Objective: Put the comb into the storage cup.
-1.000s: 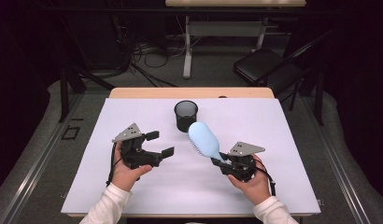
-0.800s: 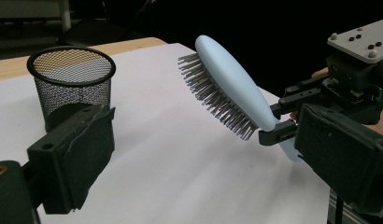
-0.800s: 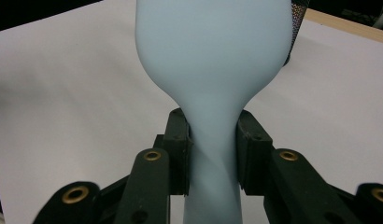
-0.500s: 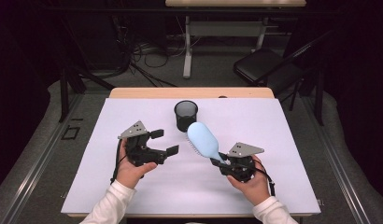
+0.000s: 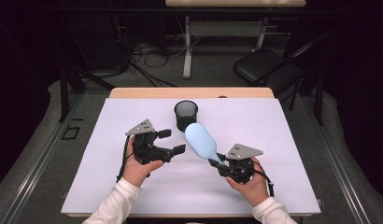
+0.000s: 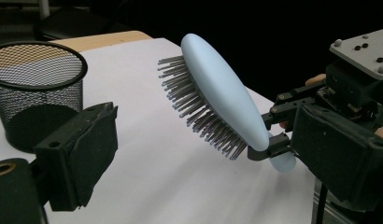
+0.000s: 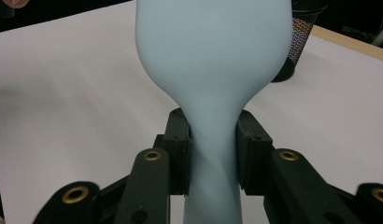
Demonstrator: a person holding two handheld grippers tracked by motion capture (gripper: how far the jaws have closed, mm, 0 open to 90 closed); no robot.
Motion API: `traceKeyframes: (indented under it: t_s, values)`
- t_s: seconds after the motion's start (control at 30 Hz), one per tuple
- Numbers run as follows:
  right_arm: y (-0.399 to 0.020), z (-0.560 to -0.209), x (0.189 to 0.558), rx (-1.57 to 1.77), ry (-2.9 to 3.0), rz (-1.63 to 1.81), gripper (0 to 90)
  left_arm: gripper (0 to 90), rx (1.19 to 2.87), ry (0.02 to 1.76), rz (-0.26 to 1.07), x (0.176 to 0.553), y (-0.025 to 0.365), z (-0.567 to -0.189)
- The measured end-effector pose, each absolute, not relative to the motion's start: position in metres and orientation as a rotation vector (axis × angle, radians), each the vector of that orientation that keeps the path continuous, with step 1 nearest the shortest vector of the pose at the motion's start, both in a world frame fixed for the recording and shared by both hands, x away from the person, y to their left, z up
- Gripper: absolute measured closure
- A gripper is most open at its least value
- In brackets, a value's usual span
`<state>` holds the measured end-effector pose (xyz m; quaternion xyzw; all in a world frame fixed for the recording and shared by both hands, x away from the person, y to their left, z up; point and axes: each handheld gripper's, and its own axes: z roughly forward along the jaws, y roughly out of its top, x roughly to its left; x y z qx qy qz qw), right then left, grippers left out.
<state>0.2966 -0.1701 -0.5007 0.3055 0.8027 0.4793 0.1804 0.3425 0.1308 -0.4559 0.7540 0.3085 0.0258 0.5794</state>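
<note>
Since earlier, my open left hand-held gripper (image 5: 172, 141), jaws just narrowing, neared the brush (image 5: 201, 141); right hand-held gripper (image 5: 216, 163) clamps its handle, head slanting toward the cup (image 5: 186, 114)

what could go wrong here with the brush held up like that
The right tool grips the light blue hairbrush only by its narrow handle, so the heavy head may pivot or sag in the grip. The mesh cup stands just behind the head and could be tipped. The open left tool, jaws just closing slightly, could snag the bristles.
</note>
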Motion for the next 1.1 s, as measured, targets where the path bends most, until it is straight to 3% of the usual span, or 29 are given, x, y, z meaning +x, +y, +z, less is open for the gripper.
traceKeyframes:
  t_s: [1.1]
  values:
    - [-0.167,-0.496,0.291,0.823,2.22,1.372,69.4,11.8,1.781,0.786,-0.072,0.363,0.104,-0.451]
